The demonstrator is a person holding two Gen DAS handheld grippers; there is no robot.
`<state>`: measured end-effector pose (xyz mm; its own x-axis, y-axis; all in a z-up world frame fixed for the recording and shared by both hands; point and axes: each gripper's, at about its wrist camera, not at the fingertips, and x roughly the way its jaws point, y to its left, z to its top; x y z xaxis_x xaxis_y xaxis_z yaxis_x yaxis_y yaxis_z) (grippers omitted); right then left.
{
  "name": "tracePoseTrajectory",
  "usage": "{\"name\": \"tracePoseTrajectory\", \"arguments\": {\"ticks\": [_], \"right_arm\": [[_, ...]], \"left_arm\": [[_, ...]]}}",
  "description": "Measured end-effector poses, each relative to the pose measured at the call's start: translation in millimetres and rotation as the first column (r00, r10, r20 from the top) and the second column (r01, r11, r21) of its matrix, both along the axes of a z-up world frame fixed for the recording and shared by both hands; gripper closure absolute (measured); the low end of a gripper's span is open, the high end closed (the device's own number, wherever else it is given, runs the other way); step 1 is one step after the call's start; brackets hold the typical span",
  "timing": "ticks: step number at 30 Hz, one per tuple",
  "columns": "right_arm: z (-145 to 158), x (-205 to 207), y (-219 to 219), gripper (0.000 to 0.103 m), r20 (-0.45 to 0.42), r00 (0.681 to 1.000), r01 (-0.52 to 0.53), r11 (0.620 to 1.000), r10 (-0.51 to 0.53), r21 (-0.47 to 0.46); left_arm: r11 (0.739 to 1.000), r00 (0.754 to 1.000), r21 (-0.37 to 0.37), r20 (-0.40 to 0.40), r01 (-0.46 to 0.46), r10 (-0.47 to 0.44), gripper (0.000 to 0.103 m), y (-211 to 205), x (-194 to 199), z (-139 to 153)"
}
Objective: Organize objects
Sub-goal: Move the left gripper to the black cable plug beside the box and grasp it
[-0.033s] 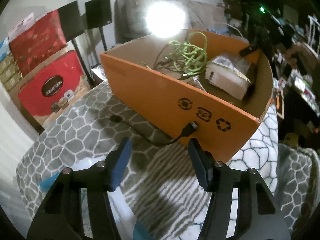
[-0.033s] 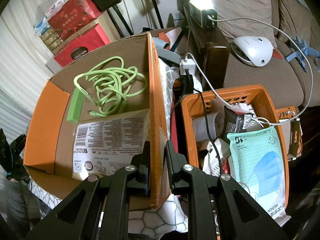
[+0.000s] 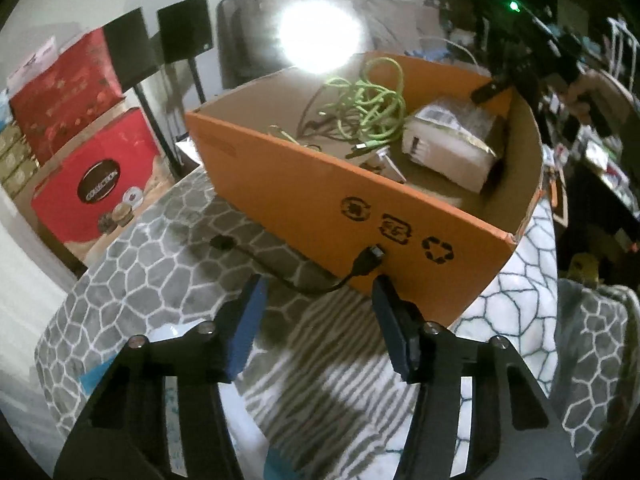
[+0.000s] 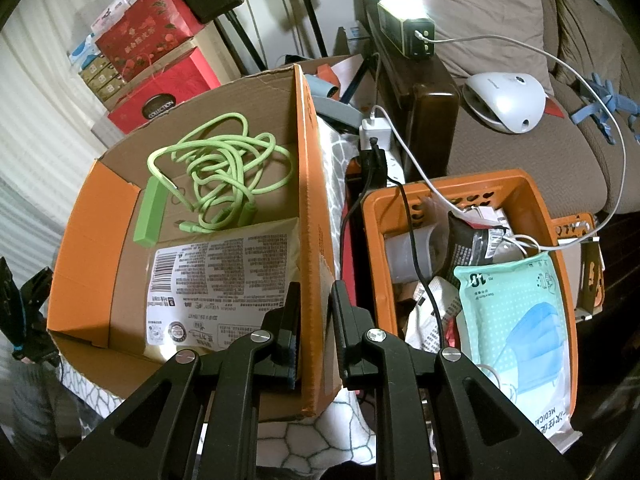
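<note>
An orange cardboard box stands on a patterned blanket. It holds a tangled green cable, a green bar and a printed packet. A short black cable lies on the blanket outside, its plug leaning on the box's near wall. My left gripper hovers just before that cable. Its jaws are closing, with the cable's bend ahead of the tips and not pressed. My right gripper is shut on the box's side wall, one finger inside and one outside.
Right of the box sits an orange plastic basket with a mask pack, packets and cables. Behind are a bright lamp, a sofa with a white device, red gift boxes and speaker stands.
</note>
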<state>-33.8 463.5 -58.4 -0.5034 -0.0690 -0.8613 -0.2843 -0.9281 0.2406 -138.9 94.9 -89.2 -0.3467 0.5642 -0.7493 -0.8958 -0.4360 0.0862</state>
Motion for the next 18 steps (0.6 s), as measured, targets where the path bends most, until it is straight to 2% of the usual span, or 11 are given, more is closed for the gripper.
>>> {"name": "tracePoseTrajectory", "arguments": {"ticks": [5, 13, 18], "right_arm": [[0, 0, -1, 0.088, 0.0, 1.0, -0.001, 1.0, 0.001, 0.0], [-1, 1, 0, 0.088, 0.0, 1.0, 0.0, 1.0, 0.0, 0.001], [-2, 2, 1, 0.088, 0.002, 1.0, 0.0, 1.0, 0.0, 0.001]], "left_arm": [[1.0, 1.0, -0.013, 0.002, 0.018, -0.018, 0.063, 5, -4, -3], [0.993, 0.993, -0.037, 0.015, 0.115, -0.114, 0.098, 13, -3, -5], [0.993, 0.993, 0.003, 0.03, 0.117, -0.117, 0.101, 10, -6, -3]]}}
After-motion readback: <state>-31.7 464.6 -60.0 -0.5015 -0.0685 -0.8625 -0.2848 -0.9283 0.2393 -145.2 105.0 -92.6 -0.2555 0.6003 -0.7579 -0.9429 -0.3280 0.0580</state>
